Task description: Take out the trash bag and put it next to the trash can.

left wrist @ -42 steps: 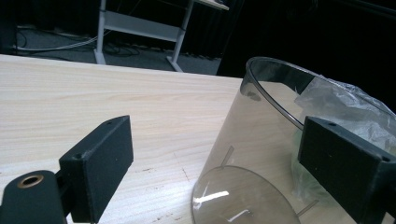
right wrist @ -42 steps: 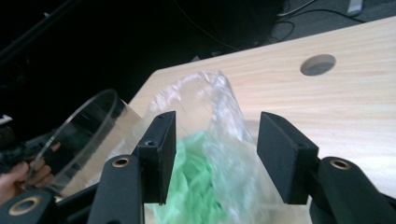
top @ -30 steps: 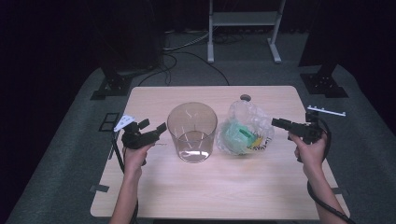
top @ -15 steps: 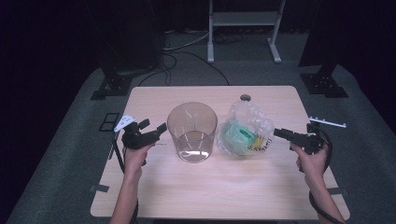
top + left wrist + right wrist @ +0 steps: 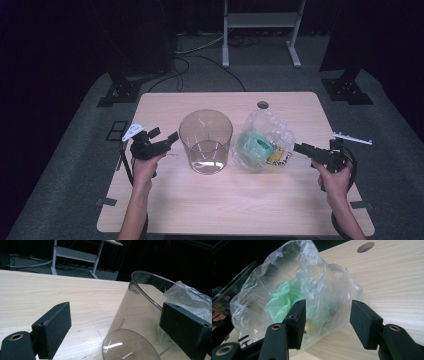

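Fingers, right gripper [image 5: 325,322]: spread apart, gripping nothing. In the right gripper view the clear plastic bag [image 5: 294,290] sits right in front of them, and part of the bag shows in the gap, but the pads aren't pressing on it as far as I can see.
Fingers, left gripper [image 5: 115,332]: spread wide too, nothing in them. In the left gripper view the clear tub [image 5: 140,322] fills the space ahead of the gap, and I can't tell if a pad touches its wall.
Bag: crumpled, see-through, something green bunched up inside plus a bit of yellow low down. It lies on the desk [image 5: 240,200], just right of the tub, touching it or as good as.
Tub: round, transparent, upright, about mid desk, looks to have nothing in it.
Hands: the right gripper [image 5: 305,149] points left at the bag, held low near the desk's right edge; the left gripper [image 5: 170,140] points right at the tub.
Desk: pale wood, with a round hole [image 5: 262,105] near the far edge, behind the bag.
Around: grey carpet, cables and a metal stand leg behind.
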Tool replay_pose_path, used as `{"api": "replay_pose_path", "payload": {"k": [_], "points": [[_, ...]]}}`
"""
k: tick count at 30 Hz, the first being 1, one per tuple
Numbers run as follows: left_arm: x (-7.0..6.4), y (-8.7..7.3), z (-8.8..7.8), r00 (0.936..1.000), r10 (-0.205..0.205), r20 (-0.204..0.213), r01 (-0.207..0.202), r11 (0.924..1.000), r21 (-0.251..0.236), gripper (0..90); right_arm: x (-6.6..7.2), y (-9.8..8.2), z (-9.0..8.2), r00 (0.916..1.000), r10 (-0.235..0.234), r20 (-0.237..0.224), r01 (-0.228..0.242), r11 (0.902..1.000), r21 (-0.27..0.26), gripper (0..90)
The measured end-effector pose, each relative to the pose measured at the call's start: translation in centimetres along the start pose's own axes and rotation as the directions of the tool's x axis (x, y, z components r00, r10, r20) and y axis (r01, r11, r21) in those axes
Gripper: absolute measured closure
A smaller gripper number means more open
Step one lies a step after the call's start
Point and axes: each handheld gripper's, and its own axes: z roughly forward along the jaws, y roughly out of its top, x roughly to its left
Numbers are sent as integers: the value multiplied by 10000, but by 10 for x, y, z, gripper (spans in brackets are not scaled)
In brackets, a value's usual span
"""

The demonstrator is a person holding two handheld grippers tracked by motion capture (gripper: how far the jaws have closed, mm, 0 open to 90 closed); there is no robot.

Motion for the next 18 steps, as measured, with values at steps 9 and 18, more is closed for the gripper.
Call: {"api": "replay_pose_path", "payload": {"k": [9,18], "points": [[0,0,0,10000,5,0,-5,10000,8,92,1,-10,-3,9999,7,-130,-8,10000,-90,464],[0,0,0,10000,-31,-12,31,10000,-3,92,-3,-26,-5,9999,125,-37,-125,9998,-143,461]]}}
